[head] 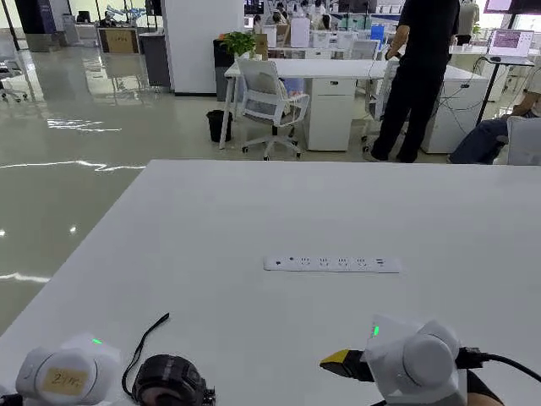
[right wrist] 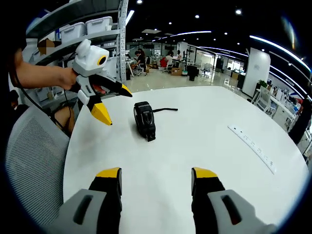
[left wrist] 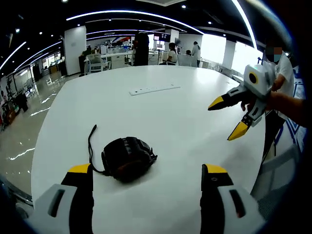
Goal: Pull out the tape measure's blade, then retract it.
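The black tape measure [head: 172,381] sits at 7 o'clock in the head view, close to the near edge of the white table [head: 254,220]. Its thin strap [head: 145,347] lies on the table, pointing toward 12 o'clock. The left claw [left wrist: 146,169] is right by it, jaws wide apart. The right claw [right wrist: 157,173] is at 5 o'clock, also spread wide. A white power strip [head: 331,264] lies in the middle with lots of bare table around it. Far off at 12 o'clock are a chair [head: 266,101] and, at 1 o'clock, a standing person [head: 418,76].
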